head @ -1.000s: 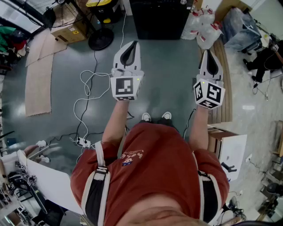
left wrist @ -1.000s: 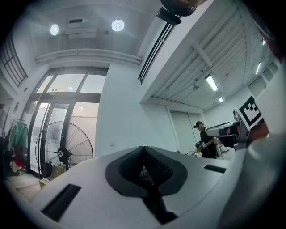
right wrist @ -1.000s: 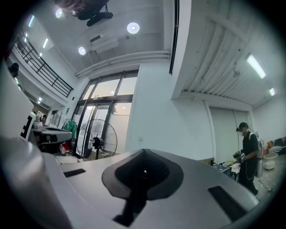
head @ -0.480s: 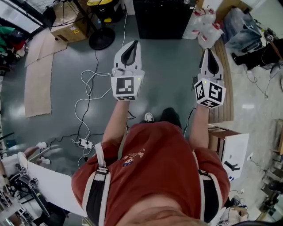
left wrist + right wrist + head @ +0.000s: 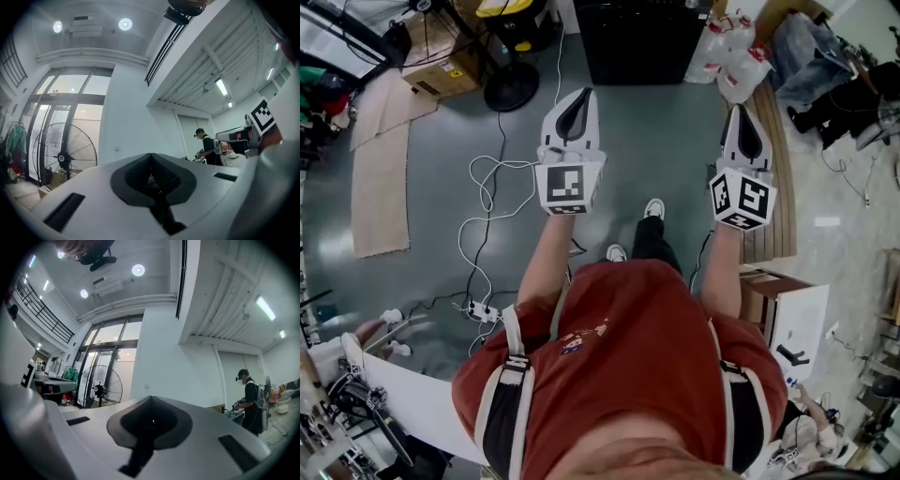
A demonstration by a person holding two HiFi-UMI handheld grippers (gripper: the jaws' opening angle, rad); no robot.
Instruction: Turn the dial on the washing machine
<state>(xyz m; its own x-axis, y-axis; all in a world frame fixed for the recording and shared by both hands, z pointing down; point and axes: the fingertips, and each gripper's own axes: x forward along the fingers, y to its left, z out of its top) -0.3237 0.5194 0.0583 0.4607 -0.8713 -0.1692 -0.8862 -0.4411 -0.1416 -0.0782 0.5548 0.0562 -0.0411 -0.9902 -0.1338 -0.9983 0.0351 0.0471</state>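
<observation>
No washing machine or dial shows in any view. In the head view my left gripper [image 5: 576, 94] and right gripper [image 5: 742, 111] are held out side by side at chest height over the grey floor. Both point away from me, marker cubes toward me. Each has its jaws shut with nothing between them. The left gripper view looks past the shut left gripper [image 5: 151, 155] at a white wall and ceiling. Beyond the shut right gripper [image 5: 150, 398] in the right gripper view lie windows and the same wall.
A black cabinet [image 5: 642, 37] stands ahead, a fan base [image 5: 514, 82] to its left and plastic jugs [image 5: 733, 54] to its right. White cable [image 5: 492, 187] and a power strip [image 5: 480, 307] lie on the floor at left. A wooden bench [image 5: 775, 187] runs along the right. A person [image 5: 251, 399] stands far off.
The person holding the grippers has stepped forward: one dark-trousered leg and shoe now reach ahead between the arms. Both grippers keep their place and stay shut.
</observation>
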